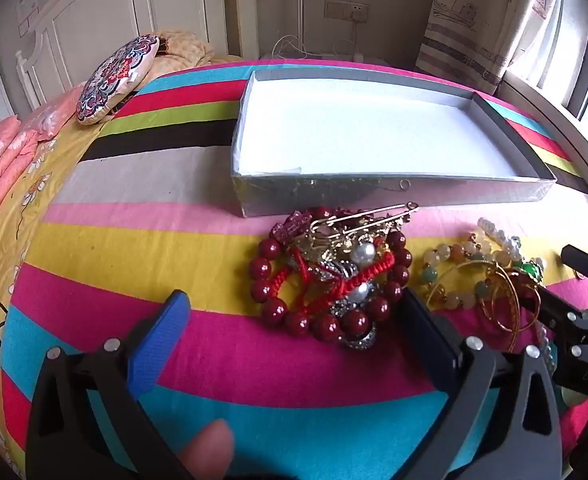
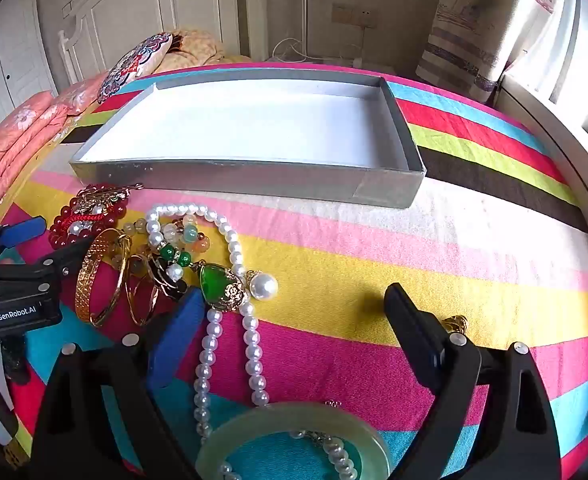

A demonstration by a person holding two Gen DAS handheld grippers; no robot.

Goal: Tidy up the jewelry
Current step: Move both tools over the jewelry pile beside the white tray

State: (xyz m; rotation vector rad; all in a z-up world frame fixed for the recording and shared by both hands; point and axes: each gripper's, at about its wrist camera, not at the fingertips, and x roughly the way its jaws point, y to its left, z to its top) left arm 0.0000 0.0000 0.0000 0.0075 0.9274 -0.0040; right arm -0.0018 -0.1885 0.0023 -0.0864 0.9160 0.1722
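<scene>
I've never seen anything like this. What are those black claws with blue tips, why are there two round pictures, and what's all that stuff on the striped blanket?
Those claws are two hand-held grippers, each with a camera looking along its fingers; a person's thumb shows at the bottom of the left picture. One picture comes from the left gripper, the other from the right gripper. The wide lens makes the pictures round.

Both grippers are open and hold nothing. On the striped blanket lies jewelry: a dark red bead bracelet tangled with red cord and a gold pin, gold bangles, a pearl necklace, a green pendant and a pale green bangle. Behind sits a shallow grey box, with nothing in it yet.
</scene>
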